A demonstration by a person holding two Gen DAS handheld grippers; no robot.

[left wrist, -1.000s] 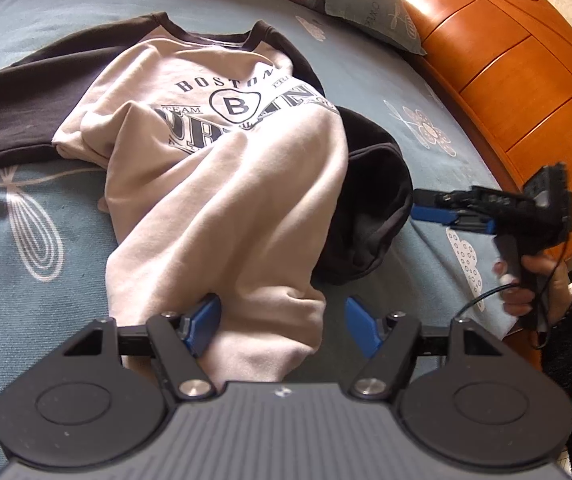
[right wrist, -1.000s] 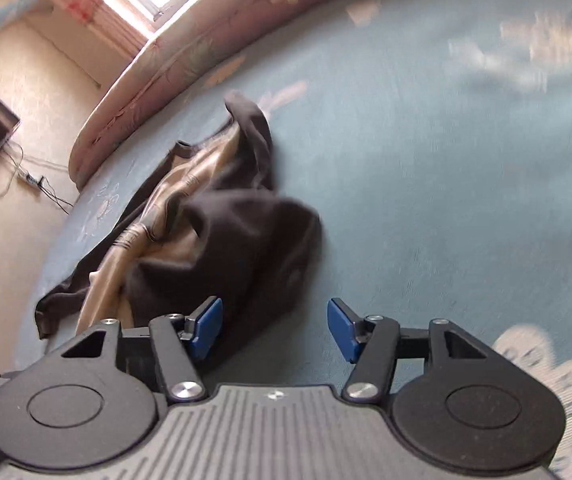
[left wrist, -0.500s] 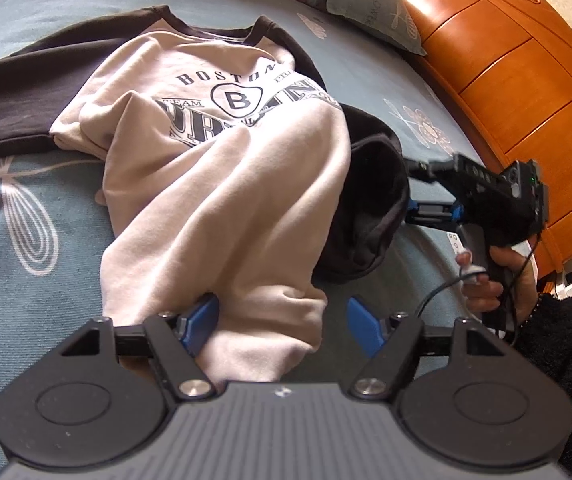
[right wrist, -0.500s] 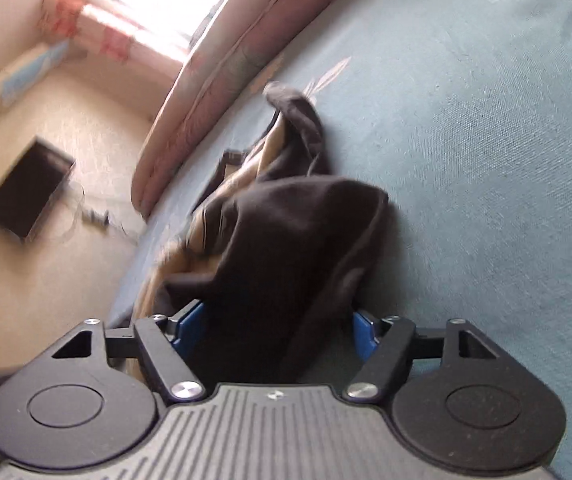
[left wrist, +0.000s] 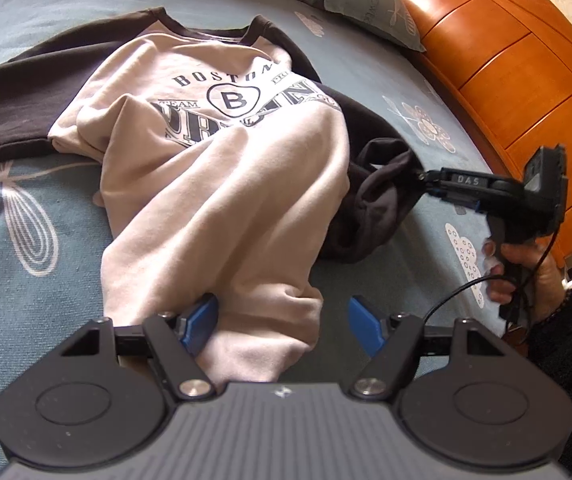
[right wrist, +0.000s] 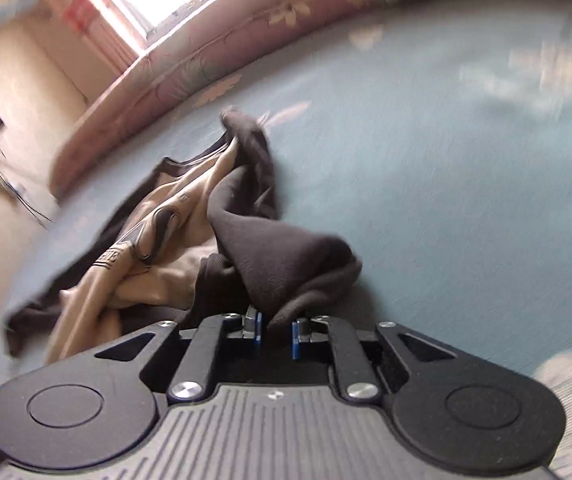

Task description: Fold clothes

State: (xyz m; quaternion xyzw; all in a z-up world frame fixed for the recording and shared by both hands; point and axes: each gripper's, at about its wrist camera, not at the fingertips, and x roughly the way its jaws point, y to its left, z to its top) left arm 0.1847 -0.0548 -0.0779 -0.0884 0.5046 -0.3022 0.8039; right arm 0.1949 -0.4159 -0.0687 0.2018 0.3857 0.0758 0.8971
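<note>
**Sleeve pinched on the right, hem waiting on the left**

Fabric of the dark sleeve (right wrist: 286,264) sits bunched between your right gripper (right wrist: 275,330) pads, and the jaws are closing on it; in the right wrist view the blue pads press a narrow fold of the cuff end. From the left wrist view, that same right gripper (left wrist: 422,178) comes in from 3 o'clock, with your hand (left wrist: 526,272) around its handle, and the sleeve lifts slightly off the bed (left wrist: 25,160) at the pinch.

Your left gripper (left wrist: 281,320) stands spread wide at 6 o'clock. The beige hem of the sweatshirt (left wrist: 221,184) lies between its fingers, against the left pad and clear of the right one, so nothing is gripped there.

Sweatshirt placement: front up on the blue patterned bed, collar toward 12 o'clock, other dark sleeve stretched out to 9 o'clock, body rumpled down the middle.

By my reading, you are at the sleeve fold. The next move calls for carrying the pinched sleeve across the chest toward 10 o'clock, keeping it low so the body does not drag; the loose hem may need smoothing.

Readable print on the chest: "BOSTON", a "B" in a badge, "TEAM", and larger letters partly lost in folds. The right gripper's side reads "DAS".
</note>
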